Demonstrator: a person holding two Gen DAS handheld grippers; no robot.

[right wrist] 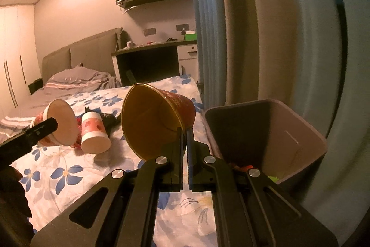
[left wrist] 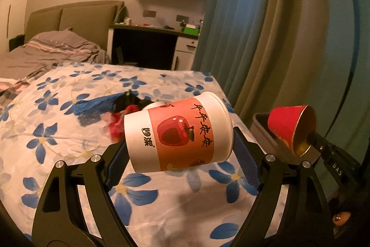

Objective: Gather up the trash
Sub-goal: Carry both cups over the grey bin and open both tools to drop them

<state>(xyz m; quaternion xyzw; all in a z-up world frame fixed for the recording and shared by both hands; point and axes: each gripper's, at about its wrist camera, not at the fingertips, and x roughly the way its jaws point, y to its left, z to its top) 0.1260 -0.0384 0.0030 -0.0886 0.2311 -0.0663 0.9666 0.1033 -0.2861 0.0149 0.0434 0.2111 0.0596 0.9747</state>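
My left gripper [left wrist: 179, 142] is shut on a white paper cup with an orange apple label [left wrist: 178, 133], held sideways above the flowered bedspread [left wrist: 69, 154]; it also shows in the right wrist view [right wrist: 61, 123]. My right gripper [right wrist: 185, 133] is shut on the rim of a red cup with a gold inside [right wrist: 157, 119], held beside the grey trash bin [right wrist: 300, 131]. In the left wrist view the red cup [left wrist: 289, 126] hangs over the bin [left wrist: 261, 122]. A second white cup with a pink label [right wrist: 93, 133] lies on the bed.
A blue tassel, a black item and red scraps [left wrist: 111, 112] lie on the bed behind the held cup. Blue and grey curtains [left wrist: 277, 38] hang right of the bin. The bin holds some scraps [right wrist: 242, 167]. A desk [left wrist: 150, 43] and pillows stand farther back.
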